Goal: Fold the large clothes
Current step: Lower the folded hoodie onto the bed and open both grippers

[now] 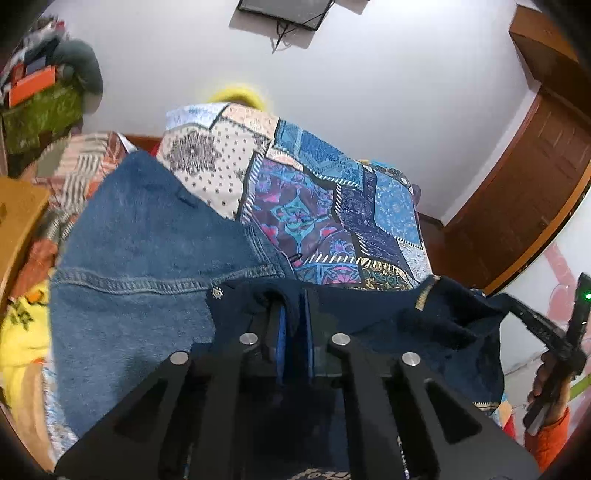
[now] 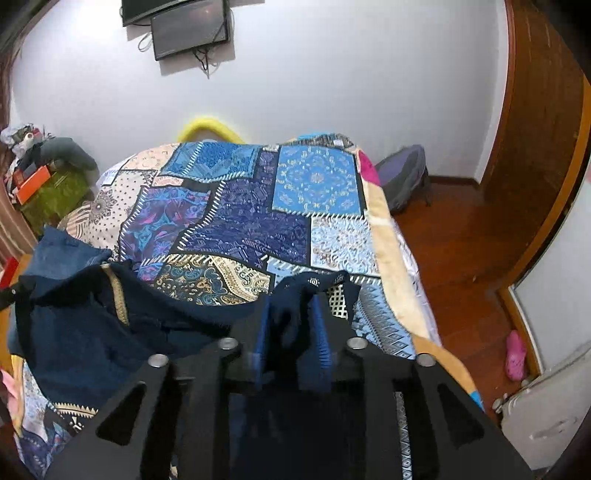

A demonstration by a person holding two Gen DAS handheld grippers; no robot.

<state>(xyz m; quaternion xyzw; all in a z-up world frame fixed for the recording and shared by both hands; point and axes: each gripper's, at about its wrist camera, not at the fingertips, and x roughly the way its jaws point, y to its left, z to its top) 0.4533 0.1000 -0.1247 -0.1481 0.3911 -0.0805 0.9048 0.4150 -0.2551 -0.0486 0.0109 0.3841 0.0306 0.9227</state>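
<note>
1. Two grippers in play, one dark navy garment (image 2: pixel 92 332) between them, lifted over the bed with the patchwork bedspread (image 2: pixel 258 206).
2. Left gripper (image 1: pixel 293 321): jaws narrow, blue pads close together with a fold of the navy cloth between them. Looks pinched, though I cannot tell how firmly.
3. Right gripper (image 2: pixel 291 328): jaws stand wider apart, and a bunch of the same navy cloth sits between the pads. Fabric is in the gap, but pads do not clearly press it, so the hold may be loose.
4. Why held this way, as a guess: each gripper takes one end of the top edge so the garment hangs spread, ready to lay flat for the fold.
5. Second cloth item: one blue denim piece (image 1: pixel 140 240), draped on the left side of the bed, partly under the navy garment. Seemingly waiting its turn.
6. Counts: two grippers, one navy garment, one denim piece, one bedspread, two dark screens (image 2: pixel 188 26) on the wall, one pink slipper (image 2: pixel 515 354) on the wood floor.
7. One hand (image 1: pixel 550 384) with an orange sleeve shows in the left view, holding the right gripper's handle.
</note>
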